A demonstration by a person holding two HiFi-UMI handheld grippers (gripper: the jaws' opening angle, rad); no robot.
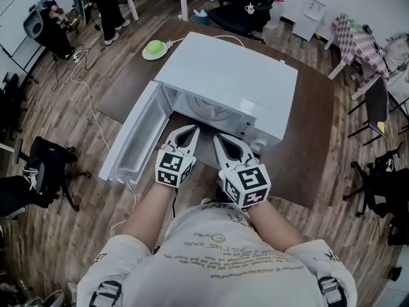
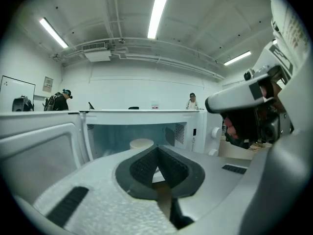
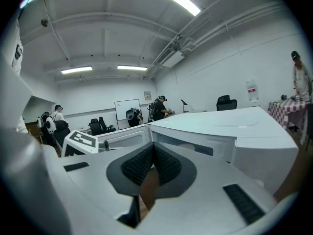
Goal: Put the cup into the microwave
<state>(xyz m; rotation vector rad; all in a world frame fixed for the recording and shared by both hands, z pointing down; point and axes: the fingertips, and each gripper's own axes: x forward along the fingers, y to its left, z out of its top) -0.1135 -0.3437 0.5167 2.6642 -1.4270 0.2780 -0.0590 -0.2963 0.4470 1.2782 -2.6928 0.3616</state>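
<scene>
A white microwave point(image 1: 230, 75) stands on the brown table point(image 1: 313, 146) with its door point(image 1: 137, 139) swung open to the left. In the left gripper view a cream cup point(image 2: 142, 143) stands upright inside the cavity, on its floor. My left gripper point(image 1: 193, 130) sits just in front of the opening, shut and holding nothing; its pads point(image 2: 168, 168) meet at the tips. Beside it, my right gripper point(image 1: 217, 137) is also shut and holds nothing, pointing at the microwave's front right. Neither gripper touches the cup.
A green object on a white plate point(image 1: 154, 48) lies at the table's far left corner, with a cable running from it. Office chairs point(image 1: 252, 5) and other furniture ring the table. The open door fills the space left of my left gripper.
</scene>
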